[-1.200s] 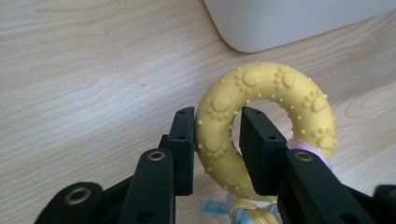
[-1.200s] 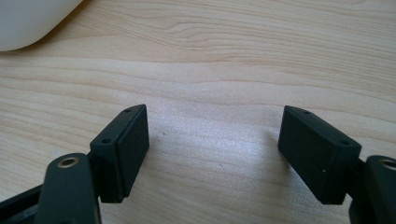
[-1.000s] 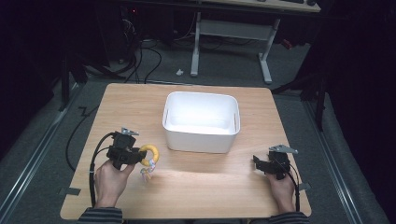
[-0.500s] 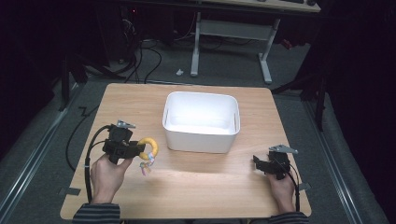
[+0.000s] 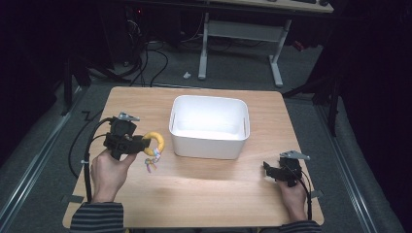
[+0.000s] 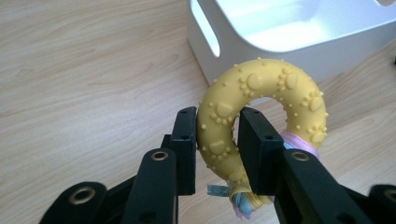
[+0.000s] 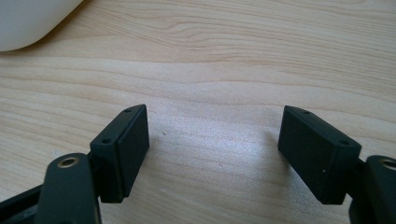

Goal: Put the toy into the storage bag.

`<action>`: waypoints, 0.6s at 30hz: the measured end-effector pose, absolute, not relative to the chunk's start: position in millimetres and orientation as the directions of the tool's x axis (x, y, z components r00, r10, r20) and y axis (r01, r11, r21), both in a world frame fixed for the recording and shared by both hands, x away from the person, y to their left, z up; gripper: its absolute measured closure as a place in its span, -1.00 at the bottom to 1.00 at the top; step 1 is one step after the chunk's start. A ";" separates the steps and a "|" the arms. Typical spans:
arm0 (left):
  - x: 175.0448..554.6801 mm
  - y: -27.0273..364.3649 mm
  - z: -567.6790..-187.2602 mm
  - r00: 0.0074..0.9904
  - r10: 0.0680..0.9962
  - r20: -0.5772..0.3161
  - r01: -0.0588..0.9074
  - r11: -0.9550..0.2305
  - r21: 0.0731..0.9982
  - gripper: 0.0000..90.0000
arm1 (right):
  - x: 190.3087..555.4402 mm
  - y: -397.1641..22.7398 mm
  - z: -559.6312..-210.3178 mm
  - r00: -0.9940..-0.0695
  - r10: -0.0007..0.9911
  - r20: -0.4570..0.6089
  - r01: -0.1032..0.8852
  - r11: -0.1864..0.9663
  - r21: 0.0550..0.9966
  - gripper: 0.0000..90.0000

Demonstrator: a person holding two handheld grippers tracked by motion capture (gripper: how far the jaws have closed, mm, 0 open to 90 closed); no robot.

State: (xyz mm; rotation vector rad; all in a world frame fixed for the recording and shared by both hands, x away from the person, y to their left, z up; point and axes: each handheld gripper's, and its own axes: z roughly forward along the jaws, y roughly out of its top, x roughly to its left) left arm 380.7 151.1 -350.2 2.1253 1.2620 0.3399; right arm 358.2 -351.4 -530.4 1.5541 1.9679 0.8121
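A yellow rubber ring toy with paw prints and a pastel rope tail is clamped between the jaws of my left gripper. In the high view that left gripper holds the yellow ring toy above the table's left side, its rope ends dangling, just left of a white bin. The white bin looks empty. My right gripper rests low over the table at the front right, and in the right gripper view the right gripper stands open over bare wood.
The wooden table has edges close to both hands. A corner of the white bin lies to the upper left in the right gripper view. Cables trail off the table's left side. A desk frame stands on the floor beyond.
My left gripper has risen with the yellow ring toy, lifting its rope tail off the table. The right gripper has stayed where it was.
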 end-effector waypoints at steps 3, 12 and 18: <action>384.2 147.3 -345.6 0.515 0.852 -0.094 0.690 -0.347 0.635 0.53 | 358.2 -351.4 -530.4 -0.223 0.975 -0.021 0.676 0.170 0.717 -0.45; 392.2 140.1 -325.7 0.531 0.840 -0.112 0.672 -0.337 0.660 0.53 | 358.2 -351.4 -530.4 -0.223 0.975 -0.021 0.676 0.170 0.717 -0.45; 400.9 132.7 -318.4 0.539 0.834 -0.121 0.669 -0.337 0.662 0.53 | 358.2 -351.4 -530.4 -0.223 0.975 -0.021 0.676 0.170 0.717 -0.45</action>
